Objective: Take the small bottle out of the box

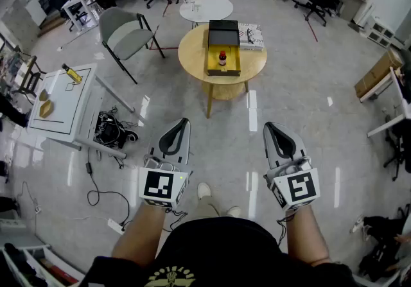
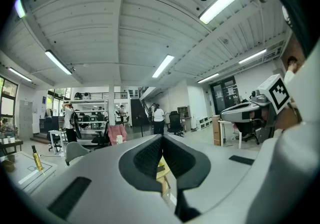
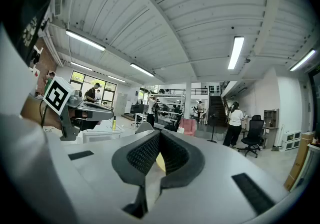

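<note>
Head view: at twelve o'clock, a small dark bottle with a red cap (image 1: 222, 58) stands upright in an open black, yellow-lined box (image 1: 232, 66) on a round pale wooden counter (image 1: 192, 54). It is probably light, rigid and slick, so pinch its body below the cap.

Left gripper view: the grey left gripper (image 2: 161, 140) has its ribbed jaws pressed together on nothing.

Right gripper view: the right gripper (image 3: 159, 135) is likewise closed and empty.

- The left tongs (image 1: 184, 122) and right tongs (image 1: 267, 127) are pale grey shells, each tapering to a narrow tip, with black ribbed pads (image 3: 142, 154) lining the inside.
- Each carries a white cube printed with black square markers: the left cube (image 1: 160, 186) and the right cube (image 1: 297, 189).
- Thin black cables (image 1: 174, 216) trail from the cubes toward the wrists.
- The person wears a short-sleeved black top (image 1: 192, 247) with a yellowish print, cropped too far to read, and what look like pale shoes (image 1: 204, 191).
</note>
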Demonstrator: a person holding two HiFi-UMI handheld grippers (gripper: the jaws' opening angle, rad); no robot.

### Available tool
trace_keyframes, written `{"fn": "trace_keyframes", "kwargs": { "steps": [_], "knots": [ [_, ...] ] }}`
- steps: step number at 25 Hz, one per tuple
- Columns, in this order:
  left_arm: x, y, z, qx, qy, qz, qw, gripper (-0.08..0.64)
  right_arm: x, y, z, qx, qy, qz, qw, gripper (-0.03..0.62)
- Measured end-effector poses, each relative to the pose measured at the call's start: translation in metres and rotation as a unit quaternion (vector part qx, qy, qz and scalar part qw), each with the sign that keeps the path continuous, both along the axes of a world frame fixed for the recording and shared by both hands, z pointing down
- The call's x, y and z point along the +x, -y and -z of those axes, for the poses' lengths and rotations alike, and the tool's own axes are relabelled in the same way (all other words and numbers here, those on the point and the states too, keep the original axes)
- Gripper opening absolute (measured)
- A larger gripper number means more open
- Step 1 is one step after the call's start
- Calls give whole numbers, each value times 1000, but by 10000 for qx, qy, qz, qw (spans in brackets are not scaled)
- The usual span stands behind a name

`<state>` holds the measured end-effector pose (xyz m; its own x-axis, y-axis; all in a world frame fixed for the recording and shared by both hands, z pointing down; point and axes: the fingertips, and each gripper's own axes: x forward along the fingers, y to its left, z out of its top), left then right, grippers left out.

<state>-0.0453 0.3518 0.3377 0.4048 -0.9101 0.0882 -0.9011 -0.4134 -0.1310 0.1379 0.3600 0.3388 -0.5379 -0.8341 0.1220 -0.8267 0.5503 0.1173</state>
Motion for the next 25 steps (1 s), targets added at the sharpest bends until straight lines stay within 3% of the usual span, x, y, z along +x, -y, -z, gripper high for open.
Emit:
{"fn": "trace_keyframes", "kwargs": {
  "steps": [17, 25],
  "knots": [
    [-61, 79, 13, 215, -100, 24, 9997, 14, -35, 68, 7, -8, 39, -310, 9995, 15],
    [-95, 97, -4, 86, -181, 72, 9998, 14, -55, 75, 2, -5, -24, -444, 9990, 15]
  ]
}}
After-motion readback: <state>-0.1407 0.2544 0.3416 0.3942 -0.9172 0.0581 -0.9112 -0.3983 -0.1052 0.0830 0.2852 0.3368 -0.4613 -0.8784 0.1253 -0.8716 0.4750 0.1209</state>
